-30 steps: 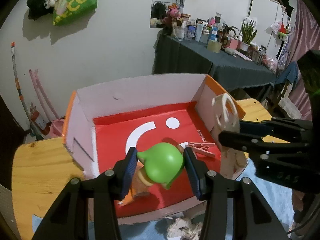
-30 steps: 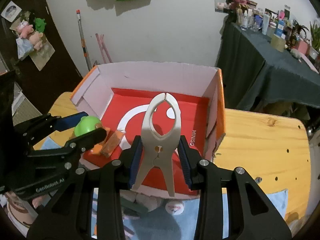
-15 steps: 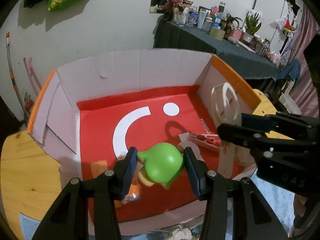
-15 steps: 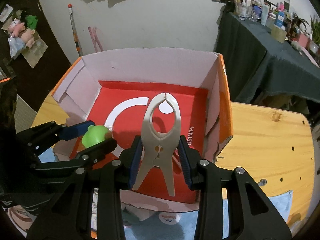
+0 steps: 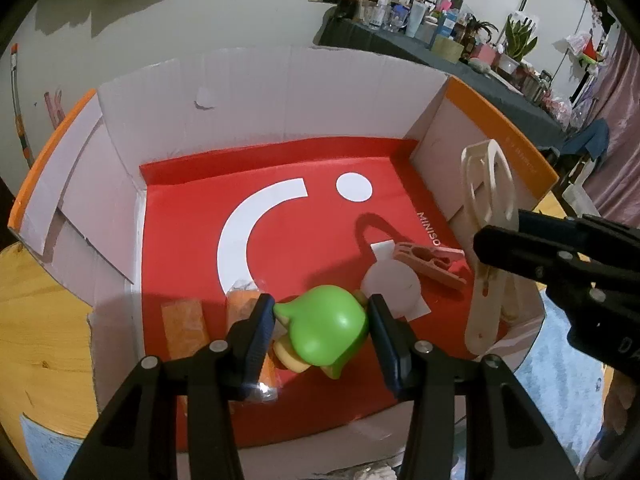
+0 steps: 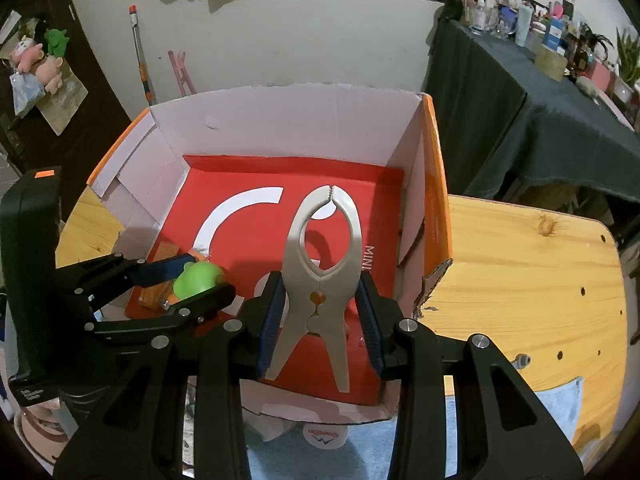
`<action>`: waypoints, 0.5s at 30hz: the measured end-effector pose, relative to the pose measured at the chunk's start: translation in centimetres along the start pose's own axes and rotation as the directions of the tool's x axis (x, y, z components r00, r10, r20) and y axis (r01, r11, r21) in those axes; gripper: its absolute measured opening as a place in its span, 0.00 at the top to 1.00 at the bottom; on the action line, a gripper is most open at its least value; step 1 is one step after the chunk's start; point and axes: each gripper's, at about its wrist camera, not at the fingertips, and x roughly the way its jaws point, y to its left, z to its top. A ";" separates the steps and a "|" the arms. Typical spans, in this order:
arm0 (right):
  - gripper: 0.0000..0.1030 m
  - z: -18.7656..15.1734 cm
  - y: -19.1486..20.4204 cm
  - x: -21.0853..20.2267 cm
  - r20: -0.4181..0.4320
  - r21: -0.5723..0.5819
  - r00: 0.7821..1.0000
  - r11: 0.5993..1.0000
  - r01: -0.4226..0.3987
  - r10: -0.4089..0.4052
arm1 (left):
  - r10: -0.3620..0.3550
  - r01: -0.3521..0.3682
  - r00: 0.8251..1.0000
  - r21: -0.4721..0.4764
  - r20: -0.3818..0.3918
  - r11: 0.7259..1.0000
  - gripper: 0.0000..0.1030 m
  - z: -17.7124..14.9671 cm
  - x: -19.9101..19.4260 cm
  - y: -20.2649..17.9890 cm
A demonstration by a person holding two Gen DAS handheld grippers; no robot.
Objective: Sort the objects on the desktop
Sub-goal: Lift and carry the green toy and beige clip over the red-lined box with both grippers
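My left gripper [image 5: 322, 322] is shut on a green round-headed toy figure [image 5: 326, 330], held low over the red floor of an open cardboard box [image 5: 280, 92]. From the right wrist view the same toy [image 6: 196, 280] shows between the left gripper's blue pads at the box's near left. My right gripper [image 6: 320, 312] is shut on a large cream plastic clamp [image 6: 320, 264], which points into the box above its near right part. That clamp [image 5: 486, 240] stands upright at the right in the left wrist view. A pink clothespin [image 5: 430, 262] lies on the box floor.
Two orange wrapped packets [image 5: 184, 326] lie on the box floor at the near left. The box sits on a wooden table [image 6: 520, 272] with a light blue cloth [image 6: 560, 408] at its near edge. A dark-draped table [image 6: 520, 112] with bottles stands behind.
Both grippers have sunk toward the box, the left one more, carrying the green toy down close to the red floor. Grips on toy and clamp are unchanged.
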 end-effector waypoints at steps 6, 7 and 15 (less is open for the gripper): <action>0.67 0.0 0.0 0.1 -0.006 -0.003 1.000 1.000 -0.005 0.005 | 0.014 -0.014 1.000 0.009 -0.004 1.000 0.51 -0.2 0.1 -0.2; 0.67 -0.1 0.0 0.2 -0.007 -0.001 1.000 1.000 -0.008 0.008 | 0.018 -0.018 1.000 0.008 -0.005 1.000 0.51 -0.2 0.0 -0.2; 0.67 -0.1 0.5 1.3 -0.037 -0.004 0.999 0.999 -0.032 0.032 | 0.043 -0.043 0.999 -0.001 -0.012 0.999 0.51 -0.2 0.1 0.1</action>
